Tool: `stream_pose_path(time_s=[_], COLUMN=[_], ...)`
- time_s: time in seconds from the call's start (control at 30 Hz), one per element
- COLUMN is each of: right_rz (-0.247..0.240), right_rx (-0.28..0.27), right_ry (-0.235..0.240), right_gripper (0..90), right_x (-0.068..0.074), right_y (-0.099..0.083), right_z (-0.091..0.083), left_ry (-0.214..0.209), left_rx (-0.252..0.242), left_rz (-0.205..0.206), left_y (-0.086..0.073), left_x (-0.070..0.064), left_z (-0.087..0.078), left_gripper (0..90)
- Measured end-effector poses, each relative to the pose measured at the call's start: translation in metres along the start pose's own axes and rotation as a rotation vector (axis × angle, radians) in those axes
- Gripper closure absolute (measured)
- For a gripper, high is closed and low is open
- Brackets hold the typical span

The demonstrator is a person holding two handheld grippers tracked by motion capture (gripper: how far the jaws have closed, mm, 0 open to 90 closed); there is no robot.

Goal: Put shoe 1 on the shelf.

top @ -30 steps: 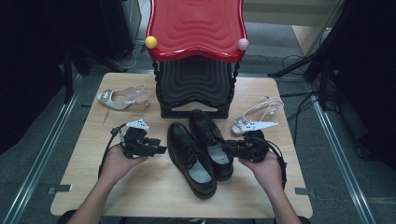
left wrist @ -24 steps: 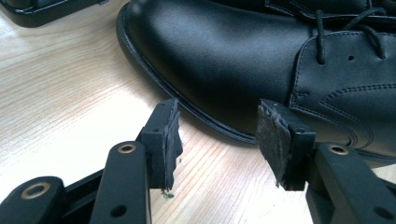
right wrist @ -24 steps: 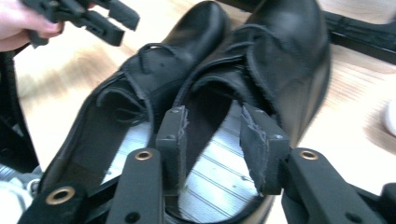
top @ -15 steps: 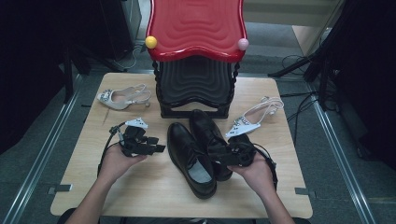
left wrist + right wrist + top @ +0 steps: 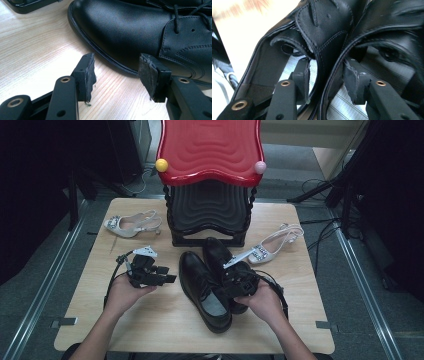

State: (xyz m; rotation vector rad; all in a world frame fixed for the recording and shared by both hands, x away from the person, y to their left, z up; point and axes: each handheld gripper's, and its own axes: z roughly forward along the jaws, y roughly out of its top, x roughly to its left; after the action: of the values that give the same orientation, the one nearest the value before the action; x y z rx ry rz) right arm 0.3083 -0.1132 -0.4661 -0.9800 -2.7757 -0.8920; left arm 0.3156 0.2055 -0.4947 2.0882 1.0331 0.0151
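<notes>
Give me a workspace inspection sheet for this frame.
Surface: light wooden table, bare at the near edge.
Job's things: pair of black leather lace-up shoes side by side at centre.
Clutter: two silver slingback heels, one far left, one right; red-topped black tiered rack at the back.
Grippers: left claw open, beside a shoe toe, not touching; right claw has one jaw inside each shoe, straddling their adjoining walls, not closed.
Cables: black loops trail from both claws; more on the floor at right.
Surroundings: grey floor, metal rails.
</notes>
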Motion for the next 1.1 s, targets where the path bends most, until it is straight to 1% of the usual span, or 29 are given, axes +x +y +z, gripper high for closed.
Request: stream_pose_path(time_s=[0.07, 0.2, 0.23, 0.33, 0.43, 0.5, 0.53, 0.63, 0.7, 0.77, 0.87, 0.9, 0.93, 1.0, 1.03, 1.07, 1.1], right_rz=[0.001, 0.011, 0.013, 0.015, 0.022, 0.045, 0.049, 0.084, 0.1, 0.123, 0.144, 0.148, 0.163, 0.175, 0.187, 0.203, 0.208], right_rx=[0.044, 0.104, 0.116, 0.127, 0.114, 0.105, 0.103, 0.111, 0.107, 0.101, 0.09, 0.086, 0.067, 0.053, 0.039, 0.028, 0.018], right_ry=[-0.013, -0.018, -0.025, -0.04, -0.067, -0.068, -0.069, -0.095, -0.082, -0.051, -0.019, 0.001, 0.035, 0.056, 0.094, 0.119, 0.138], right_gripper=[58.3, 57.1, 59.4, 61.1, 67.1, 69.9, 72.0, 78.4, 80.2, 81.2, 82.5, 82.5, 82.5, 82.7, 82.7, 82.8, 82.8], right_x=[-0.002, -0.005, -0.005, -0.005, -0.004, -0.006, -0.006, -0.006, -0.009, -0.014, -0.018, -0.02, -0.023, -0.024, -0.027, -0.028, -0.029], right_y=[0.006, 0.013, 0.014, 0.016, 0.014, 0.013, 0.013, 0.013, 0.012, 0.01, 0.008, 0.006, 0.005, 0.004, 0.003, 0.002, 0.002], right_z=[0.006, 0.017, 0.019, 0.021, 0.023, 0.023, 0.022, 0.02, 0.019, 0.016, 0.007, 0.004, -0.002, -0.006, -0.01, -0.013, -0.016], left_ry=[-0.003, 0.01, 0.01, 0.017, 0.021, 0.024, 0.025, 0.03, 0.037, 0.034, 0.038, 0.042, 0.044, 0.05, 0.054, 0.058, 0.06], left_rx=[0.0, -0.003, -0.004, -0.013, -0.02, -0.028, -0.031, -0.028, -0.032, -0.033, -0.033, -0.036, -0.036, -0.033, -0.033, -0.031, -0.032], left_rz=[-0.005, -0.01, -0.013, -0.016, -0.023, -0.026, -0.028, -0.039, -0.046, -0.047, -0.045, -0.052, -0.052, -0.045, -0.043, -0.043, -0.045], left_y=[0.0, -0.001, -0.001, -0.002, -0.002, -0.002, -0.003, -0.004, -0.005, -0.005, -0.005, -0.006, -0.006, -0.006, -0.006, -0.006, -0.007], left_x=[0.001, 0.005, 0.005, 0.007, 0.008, 0.009, 0.01, 0.014, 0.016, 0.017, 0.019, 0.019, 0.019, 0.02, 0.02, 0.02, 0.021], left_z=[0.0, -0.002, -0.003, -0.005, -0.006, -0.008, -0.008, -0.01, -0.011, -0.012, -0.013, -0.014, -0.014, -0.014, -0.014, -0.015, -0.015], left_gripper=[46.7, 45.5, 45.3, 45.2, 45.1, 45.1, 45.1, 45.1, 45.1, 45.2, 45.3, 45.3, 45.3, 45.4, 45.4, 45.4, 45.5])
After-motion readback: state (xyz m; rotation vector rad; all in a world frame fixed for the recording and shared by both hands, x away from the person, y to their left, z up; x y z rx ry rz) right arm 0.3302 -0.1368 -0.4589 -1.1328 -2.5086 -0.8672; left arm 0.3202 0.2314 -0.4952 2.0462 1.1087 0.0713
